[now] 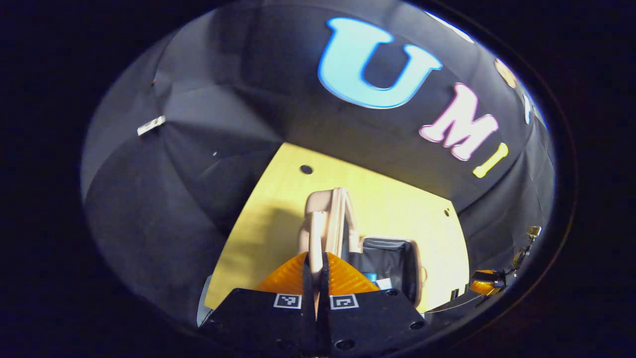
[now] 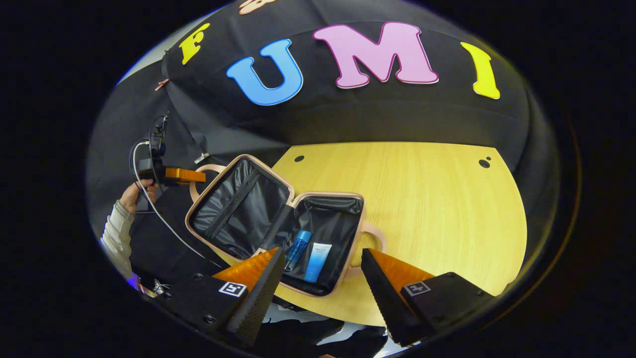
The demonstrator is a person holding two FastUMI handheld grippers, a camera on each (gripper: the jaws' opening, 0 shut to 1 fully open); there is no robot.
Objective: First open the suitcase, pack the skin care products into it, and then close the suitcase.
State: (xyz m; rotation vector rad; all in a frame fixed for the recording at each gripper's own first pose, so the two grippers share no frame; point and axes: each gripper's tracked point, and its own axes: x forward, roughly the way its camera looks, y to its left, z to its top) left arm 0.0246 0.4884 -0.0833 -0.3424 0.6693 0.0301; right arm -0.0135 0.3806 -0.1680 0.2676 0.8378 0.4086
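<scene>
A small pink suitcase (image 2: 356, 233) lies open on the wooden table (image 2: 427, 199), black-lined. Its lid (image 2: 238, 204) is tilted up to the left and has a zip pocket. In the base lie a blue bottle (image 2: 298, 248) and a white-and-blue tube (image 2: 318, 261). My left gripper (image 2: 191, 175) is shut on the lid's handle (image 2: 206, 168). In the left gripper view the pink handle (image 1: 317, 231) is pinched in that gripper (image 1: 316, 266), with the lid (image 1: 338, 214) edge-on and the base (image 1: 392, 258) to its right. My right gripper (image 2: 323, 256) stands open over the base's near edge, holding nothing.
A hand and white sleeve (image 2: 121, 214) hold the left gripper, with a cable hanging from it. The table has small holes (image 2: 484, 162) near its far edge and bare wood to the right of the suitcase. The right gripper (image 1: 484, 286) is at the right edge of the left gripper view.
</scene>
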